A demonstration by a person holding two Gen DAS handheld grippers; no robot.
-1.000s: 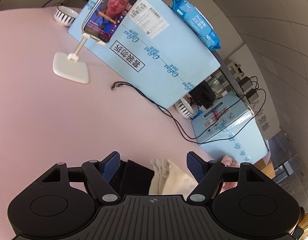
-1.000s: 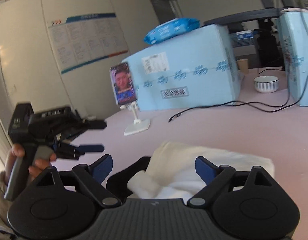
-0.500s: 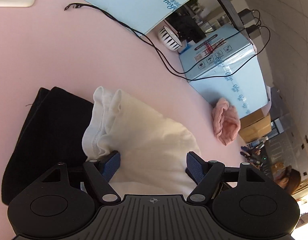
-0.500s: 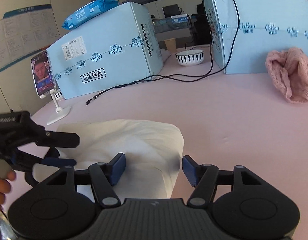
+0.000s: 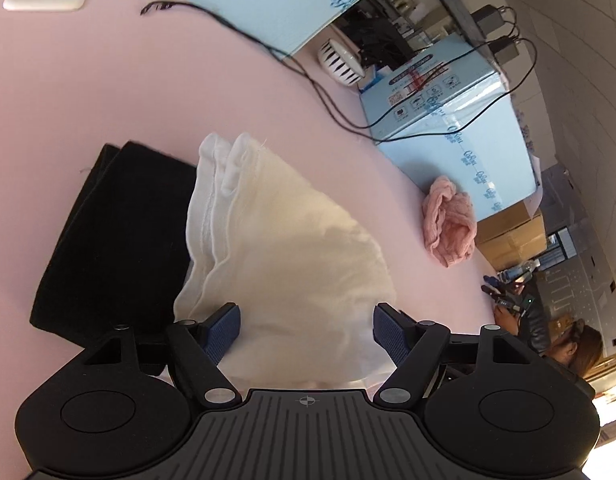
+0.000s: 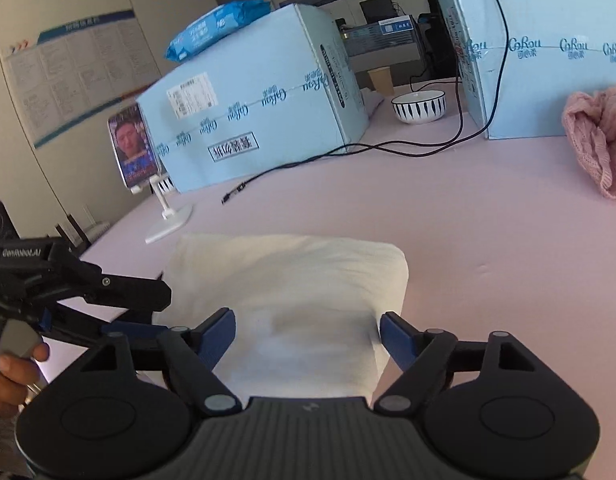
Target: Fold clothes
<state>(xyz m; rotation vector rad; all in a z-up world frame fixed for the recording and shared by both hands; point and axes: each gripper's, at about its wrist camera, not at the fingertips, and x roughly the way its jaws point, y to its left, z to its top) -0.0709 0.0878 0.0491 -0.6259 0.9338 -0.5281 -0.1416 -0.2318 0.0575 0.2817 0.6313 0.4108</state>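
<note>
A folded cream garment (image 5: 292,240) lies on the pink table (image 5: 108,100), partly over a folded black garment (image 5: 120,232). My left gripper (image 5: 308,330) is open and straddles the cream garment's near edge without pinching it. In the right wrist view the same cream garment (image 6: 292,280) lies between the fingers of my right gripper (image 6: 306,338), whose jaws are opening and do not hold the cloth. The left gripper (image 6: 148,312), held in a hand (image 6: 12,368), reaches in at the garment's left edge. A crumpled pink garment (image 5: 450,224) lies apart, far right.
Two light-blue boxes (image 6: 260,120) (image 5: 448,120) stand at the back with a striped bowl (image 6: 418,106) between them. A black cable (image 6: 348,150) trails across the table. A phone on a white stand (image 6: 134,148) stands at the left. A person (image 5: 576,348) sits beyond the table.
The left view swung down from the phone and box onto the garments. The right gripper dipped toward the cream garment; its jaws narrowed, then widened again. The left gripper came in at the garment's left edge.
</note>
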